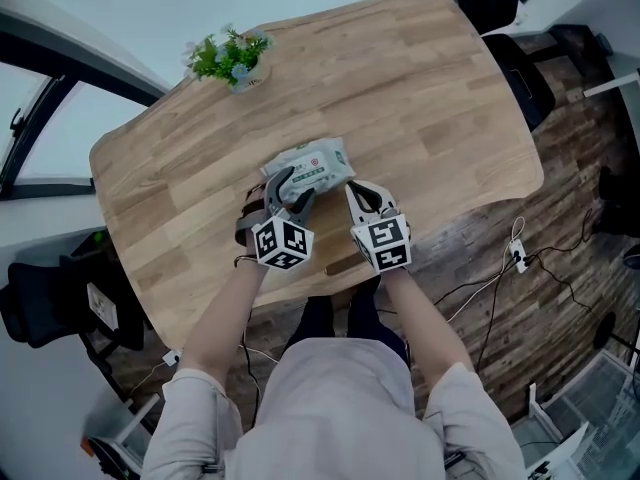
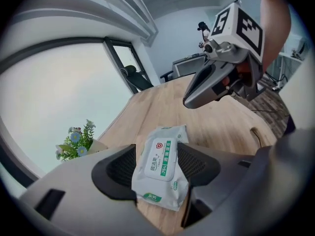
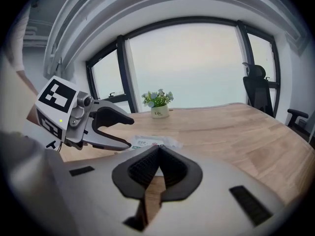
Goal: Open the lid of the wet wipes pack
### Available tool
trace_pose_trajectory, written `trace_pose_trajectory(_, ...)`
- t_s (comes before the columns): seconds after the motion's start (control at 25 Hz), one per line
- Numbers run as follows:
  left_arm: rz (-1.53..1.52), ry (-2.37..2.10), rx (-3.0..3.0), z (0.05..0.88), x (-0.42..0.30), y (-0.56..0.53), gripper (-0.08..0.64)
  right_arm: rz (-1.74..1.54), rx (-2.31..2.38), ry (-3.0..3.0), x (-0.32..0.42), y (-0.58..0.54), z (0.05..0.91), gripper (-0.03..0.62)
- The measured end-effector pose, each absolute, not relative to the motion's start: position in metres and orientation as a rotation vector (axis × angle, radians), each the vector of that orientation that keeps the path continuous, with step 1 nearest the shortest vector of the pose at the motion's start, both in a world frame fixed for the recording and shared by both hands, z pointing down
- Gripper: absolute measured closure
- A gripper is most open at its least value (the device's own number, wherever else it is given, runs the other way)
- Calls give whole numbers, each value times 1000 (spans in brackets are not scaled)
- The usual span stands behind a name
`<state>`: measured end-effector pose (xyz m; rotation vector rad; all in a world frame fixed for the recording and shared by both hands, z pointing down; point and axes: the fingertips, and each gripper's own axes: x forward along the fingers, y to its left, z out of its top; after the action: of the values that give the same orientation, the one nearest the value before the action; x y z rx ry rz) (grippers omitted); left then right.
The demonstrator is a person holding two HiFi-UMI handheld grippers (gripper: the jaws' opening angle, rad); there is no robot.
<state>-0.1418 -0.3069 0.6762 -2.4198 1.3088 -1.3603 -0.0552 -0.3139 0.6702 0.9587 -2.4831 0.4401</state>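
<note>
Pinched at its near end between the fingers of the left gripper point(image 2: 158, 154): the wet wipes pack point(image 2: 160, 178), flat on the wooden bench point(image 1: 430, 98) by the front edge (lid face up, closed). Just beside it, fingers pressed together on nothing: the right gripper point(image 3: 157, 152). Far back, a small potted plant point(image 1: 232, 60).

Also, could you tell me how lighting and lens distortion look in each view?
Head view: soft, even light, only faint shadows on the table. Left gripper view: heavy fisheye with dark corners, window blown out, wet wipes pack sharp. Right gripper view: same fisheye bending the window frame, potted plant backlit, near jaws soft.
</note>
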Motion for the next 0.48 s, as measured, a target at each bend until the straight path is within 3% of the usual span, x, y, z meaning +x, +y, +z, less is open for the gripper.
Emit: trace_pose_trajectory(0.48, -1536, 1159, -2347, 717, -133, -322, 290, 472, 884, -2441, -76, -329, 709, 583)
